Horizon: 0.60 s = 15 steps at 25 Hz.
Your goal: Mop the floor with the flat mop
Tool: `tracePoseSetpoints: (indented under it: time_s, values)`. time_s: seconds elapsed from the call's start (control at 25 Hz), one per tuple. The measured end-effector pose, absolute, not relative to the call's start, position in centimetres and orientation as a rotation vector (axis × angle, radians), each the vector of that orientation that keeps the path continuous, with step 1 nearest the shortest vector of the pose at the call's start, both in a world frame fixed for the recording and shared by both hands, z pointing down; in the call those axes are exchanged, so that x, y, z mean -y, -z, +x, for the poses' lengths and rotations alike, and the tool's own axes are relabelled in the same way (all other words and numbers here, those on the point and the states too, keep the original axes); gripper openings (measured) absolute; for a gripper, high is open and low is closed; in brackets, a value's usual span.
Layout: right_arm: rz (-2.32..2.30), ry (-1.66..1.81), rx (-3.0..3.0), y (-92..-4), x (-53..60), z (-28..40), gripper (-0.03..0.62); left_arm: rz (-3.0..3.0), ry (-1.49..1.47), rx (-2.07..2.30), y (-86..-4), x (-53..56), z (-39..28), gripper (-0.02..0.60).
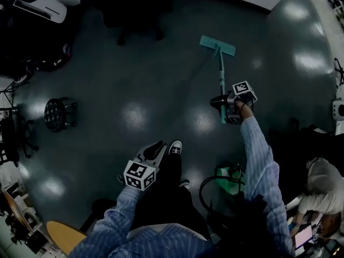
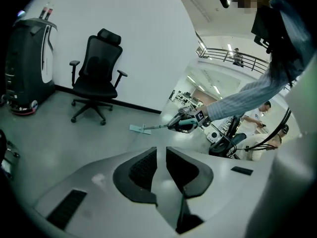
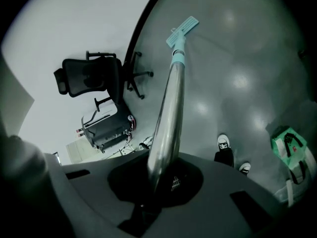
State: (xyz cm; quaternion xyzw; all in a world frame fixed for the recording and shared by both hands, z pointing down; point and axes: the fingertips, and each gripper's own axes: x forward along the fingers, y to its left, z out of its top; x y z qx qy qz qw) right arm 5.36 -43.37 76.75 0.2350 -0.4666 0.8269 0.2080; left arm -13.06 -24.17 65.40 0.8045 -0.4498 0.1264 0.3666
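**A:** so what's the room actually like?

**B:** pretty bare tbh. Dark glossy floor (image 1: 161, 85), greyish-green, with soft light patches (image 1: 134, 114) shining off it. Plain white wall (image 2: 148, 38) with a black baseboard (image 2: 131, 105) along the bottom.

**A:** any furniture?

**B:** a black office chair (image 2: 96, 73) on casters near that wall, a tall black-and-white machine (image 2: 27, 53) off to its left, a small round black stool (image 1: 55, 114) out on the open floor, and the edge of a round wooden table (image 1: 63, 235). Past the wall's end there's a brighter hall with a railing (image 2: 237, 58) on an upper level.
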Motion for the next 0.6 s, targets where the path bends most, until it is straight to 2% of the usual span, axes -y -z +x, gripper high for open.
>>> tracePoseSetpoints:
  time_s: [0.16, 0.32, 0.6]
  values:
    - [0.718, -2.321, 1.297, -75.8, 50.2, 3.8, 0.029, 1.982, -0.319, 1.177, -65.2, 24.9, -15.6, 0.061]
    - [0.751, -2.404, 1.314, -74.6, 52.4, 4.0, 0.029, 1.978, -0.323, 1.174, -64.5, 24.0, -15.7, 0.061]
    - [0.705, -2.44, 1.362, -79.4, 40.1, 8.0, 0.029, 2.052, -0.316, 1.198, -67.0, 17.8, -11.3, 0.061]
